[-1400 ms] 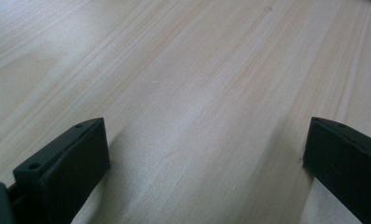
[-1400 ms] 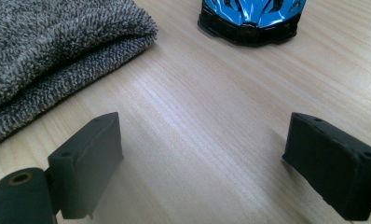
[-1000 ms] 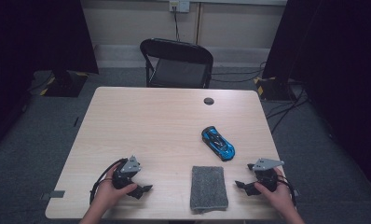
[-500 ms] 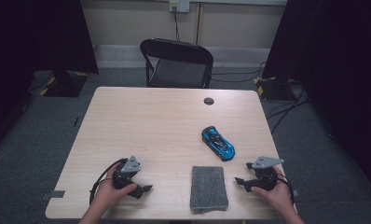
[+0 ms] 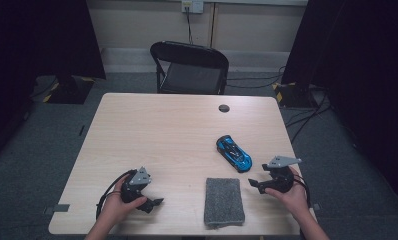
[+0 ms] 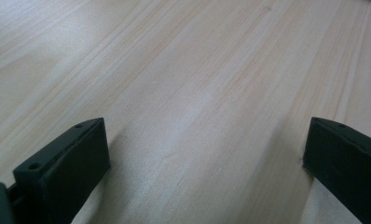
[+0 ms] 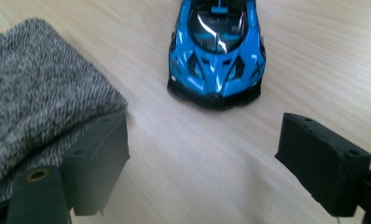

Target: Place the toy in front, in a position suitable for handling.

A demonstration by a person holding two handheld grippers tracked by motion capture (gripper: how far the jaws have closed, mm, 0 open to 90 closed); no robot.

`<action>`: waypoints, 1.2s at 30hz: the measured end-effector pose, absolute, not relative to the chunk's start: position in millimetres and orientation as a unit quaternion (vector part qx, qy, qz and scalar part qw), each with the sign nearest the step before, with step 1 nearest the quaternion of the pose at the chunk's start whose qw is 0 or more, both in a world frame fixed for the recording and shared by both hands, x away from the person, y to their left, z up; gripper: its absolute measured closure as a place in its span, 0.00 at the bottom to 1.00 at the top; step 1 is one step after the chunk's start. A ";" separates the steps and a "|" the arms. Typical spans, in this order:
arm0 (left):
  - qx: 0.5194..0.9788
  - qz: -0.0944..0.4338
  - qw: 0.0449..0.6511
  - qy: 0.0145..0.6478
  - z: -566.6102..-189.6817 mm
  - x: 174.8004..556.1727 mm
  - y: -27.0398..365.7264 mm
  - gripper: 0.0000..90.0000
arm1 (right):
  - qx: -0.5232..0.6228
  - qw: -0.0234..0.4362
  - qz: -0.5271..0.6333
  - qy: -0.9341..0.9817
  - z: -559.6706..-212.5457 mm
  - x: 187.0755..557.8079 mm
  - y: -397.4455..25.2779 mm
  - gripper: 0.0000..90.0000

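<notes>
We find nothing handled yet. The right gripper (image 5: 257, 183) stands wide and empty, aimed at the blue toy car (image 7: 215, 52), which sits on the table (image 5: 162, 130) just beyond the grey cloth (image 5: 224, 201). The left gripper (image 5: 154, 202) rests wide over bare wood. All work remains.

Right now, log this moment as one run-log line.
left gripper: open, over bare table | right gripper: open, facing blue toy car | grey cloth: flat, untouched
</notes>
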State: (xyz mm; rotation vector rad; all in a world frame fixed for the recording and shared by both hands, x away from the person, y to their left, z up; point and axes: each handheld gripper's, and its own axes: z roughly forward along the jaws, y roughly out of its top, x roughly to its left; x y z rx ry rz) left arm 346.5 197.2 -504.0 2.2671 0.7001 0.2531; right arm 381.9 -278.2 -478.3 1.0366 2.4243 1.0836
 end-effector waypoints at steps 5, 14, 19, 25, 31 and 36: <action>0.883 0.099 0.369 0.273 -504.0 346.5 197.2 0.00 | 0.366 0.153 0.379 0.836 -472.6 392.3 -268.9 0.16; 0.883 0.099 0.369 0.273 -504.0 346.5 197.2 0.00 | 0.363 0.158 0.383 0.835 -463.3 413.7 -247.5 0.16; 0.883 0.099 0.369 0.273 -504.0 346.5 197.2 0.00 | 0.373 0.153 0.388 0.829 -464.5 427.9 -237.1 0.16; 0.883 0.099 0.369 0.273 -504.0 346.5 197.2 0.00 | 0.376 0.157 0.380 0.830 -464.5 441.4 -226.9 0.16; 0.883 0.099 0.369 0.273 -504.0 346.5 197.2 0.00 | 0.374 0.159 0.376 0.833 -466.2 453.8 -215.3 0.16; 0.883 0.099 0.369 0.273 -504.0 346.5 197.2 0.00 | 0.373 0.158 0.371 0.836 -467.8 464.2 -205.8 0.16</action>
